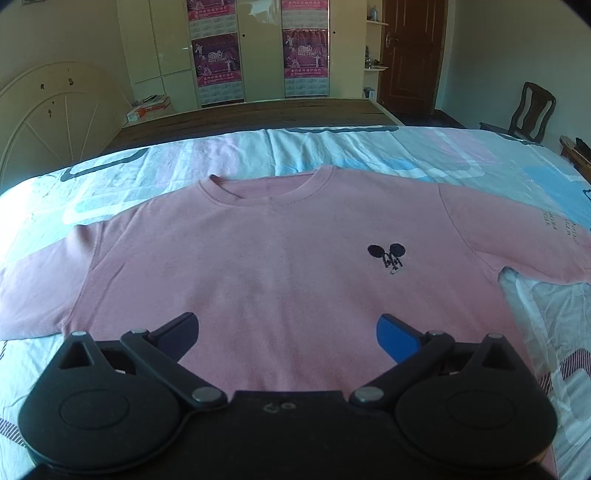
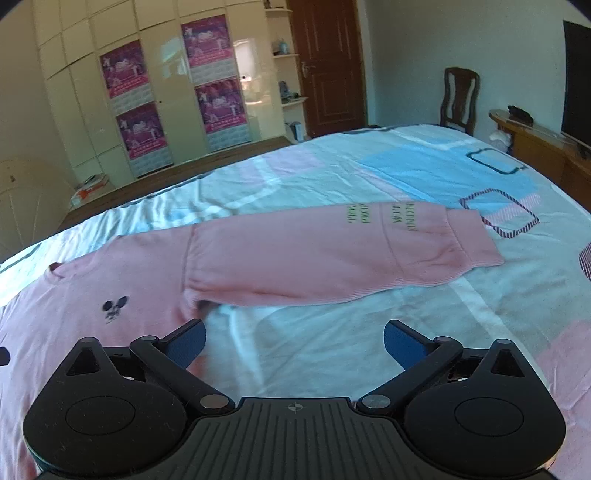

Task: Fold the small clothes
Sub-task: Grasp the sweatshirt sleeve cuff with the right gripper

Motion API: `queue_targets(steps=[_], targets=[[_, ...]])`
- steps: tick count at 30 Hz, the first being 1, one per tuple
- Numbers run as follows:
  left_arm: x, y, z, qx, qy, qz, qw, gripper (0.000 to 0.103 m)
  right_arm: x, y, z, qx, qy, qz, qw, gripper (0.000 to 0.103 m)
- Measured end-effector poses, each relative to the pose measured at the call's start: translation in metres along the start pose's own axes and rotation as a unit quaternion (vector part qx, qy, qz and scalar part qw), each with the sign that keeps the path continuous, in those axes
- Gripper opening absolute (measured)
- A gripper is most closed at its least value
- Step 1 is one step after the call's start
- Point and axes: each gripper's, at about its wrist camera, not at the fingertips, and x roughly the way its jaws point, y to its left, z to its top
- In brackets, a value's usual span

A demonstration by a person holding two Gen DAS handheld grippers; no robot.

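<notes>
while pink sweatshirt (image 1: pixel 258 266) lies flat, sleeves spread.

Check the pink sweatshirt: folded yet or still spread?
Spread. The pink sweatshirt lies flat on the bed sheet, front up, its sleeve stretched sideways.

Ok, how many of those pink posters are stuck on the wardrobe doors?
4, two per column. Left column: upper, lower. Right column: upper, lower. The left wrist view cuts off both top ones, so more could sit out of frame.
</notes>
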Motion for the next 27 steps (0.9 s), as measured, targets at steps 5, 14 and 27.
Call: queue_targets(steps=[5, 14, 27], targets=[[0.027, -0.024, 0.01, 0.018, 0.003, 0.009, 0.9998, 0.102, 0.038, -0.071, 0.018, 0.065, 0.03, -0.035, 0.997, 0.074], [0.056, -0.037, 0.024, 0.026, 0.015, 0.028, 0.9992, 0.1, 0.081, -0.137, 0.037, 0.149, 0.034, -0.062, 0.986, 0.074], [0.078, -0.024, 0.031, 0.019, 0.041, 0.012, 0.9989, 0.078, 0.1, -0.15, 0.06, 0.156, -0.02, -0.074, 0.985, 0.01]])
